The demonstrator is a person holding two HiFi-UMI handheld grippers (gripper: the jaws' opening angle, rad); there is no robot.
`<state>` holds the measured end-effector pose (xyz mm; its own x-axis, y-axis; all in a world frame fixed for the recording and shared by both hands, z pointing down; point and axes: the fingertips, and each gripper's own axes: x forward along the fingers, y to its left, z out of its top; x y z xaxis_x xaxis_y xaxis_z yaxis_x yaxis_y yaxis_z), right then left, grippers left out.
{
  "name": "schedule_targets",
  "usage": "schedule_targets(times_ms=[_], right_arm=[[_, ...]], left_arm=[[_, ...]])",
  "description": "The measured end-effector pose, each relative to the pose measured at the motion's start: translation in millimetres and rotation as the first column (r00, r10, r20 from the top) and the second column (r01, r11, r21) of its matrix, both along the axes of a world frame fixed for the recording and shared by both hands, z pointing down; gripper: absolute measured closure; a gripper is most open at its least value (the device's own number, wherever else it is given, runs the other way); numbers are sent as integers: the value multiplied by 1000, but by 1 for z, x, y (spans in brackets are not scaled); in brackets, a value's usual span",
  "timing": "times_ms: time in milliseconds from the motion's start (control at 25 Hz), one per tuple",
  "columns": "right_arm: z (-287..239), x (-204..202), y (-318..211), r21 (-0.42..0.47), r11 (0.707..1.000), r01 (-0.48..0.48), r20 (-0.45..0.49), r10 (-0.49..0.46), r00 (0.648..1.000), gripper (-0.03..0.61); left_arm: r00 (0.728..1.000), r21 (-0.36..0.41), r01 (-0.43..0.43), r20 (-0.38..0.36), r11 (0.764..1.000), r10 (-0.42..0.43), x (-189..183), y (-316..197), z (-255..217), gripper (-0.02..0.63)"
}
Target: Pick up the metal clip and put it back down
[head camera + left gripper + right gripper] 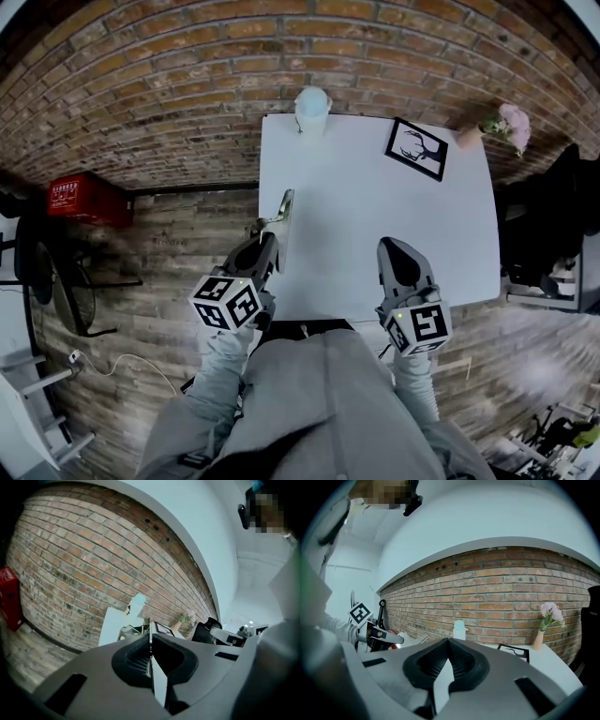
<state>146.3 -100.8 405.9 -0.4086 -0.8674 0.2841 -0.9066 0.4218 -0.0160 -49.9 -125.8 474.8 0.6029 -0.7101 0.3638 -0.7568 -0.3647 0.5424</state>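
The metal clip (282, 217) is a silvery folded piece that sticks out forward from my left gripper (273, 240), over the left edge of the white table (375, 234). The left gripper is shut on it. In the left gripper view its thin metal edge runs between the closed pads, with the clip (132, 631) showing just beyond the left gripper (150, 638). My right gripper (401, 251) hovers over the table's near right part, shut and empty. In the right gripper view its jaws (449, 643) meet, and the clip (389, 638) shows at far left.
At the table's far edge stand a white bottle (312, 108), a framed deer picture (417, 148) and a vase of pink flowers (499, 124). A red box (86, 199) sits on the floor by the brick wall. A dark chair (553, 225) stands to the right.
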Motion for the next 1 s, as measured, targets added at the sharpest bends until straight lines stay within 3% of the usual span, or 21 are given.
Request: schedule_targets(times_ms=[240, 440, 1000], right_arm=[[20, -2, 5, -53, 999, -7, 6, 7, 1000, 555], [34, -6, 7, -88, 996, 4, 15, -3, 1000, 555], [56, -13, 8, -146, 989, 31, 32, -26, 999, 555]], left_arm=[[993, -167, 0, -115, 986, -20, 12, 3, 54, 589], [985, -273, -5, -168, 962, -42, 22, 9, 93, 589], [973, -414, 20, -202, 910, -113, 28, 18, 150, 588]])
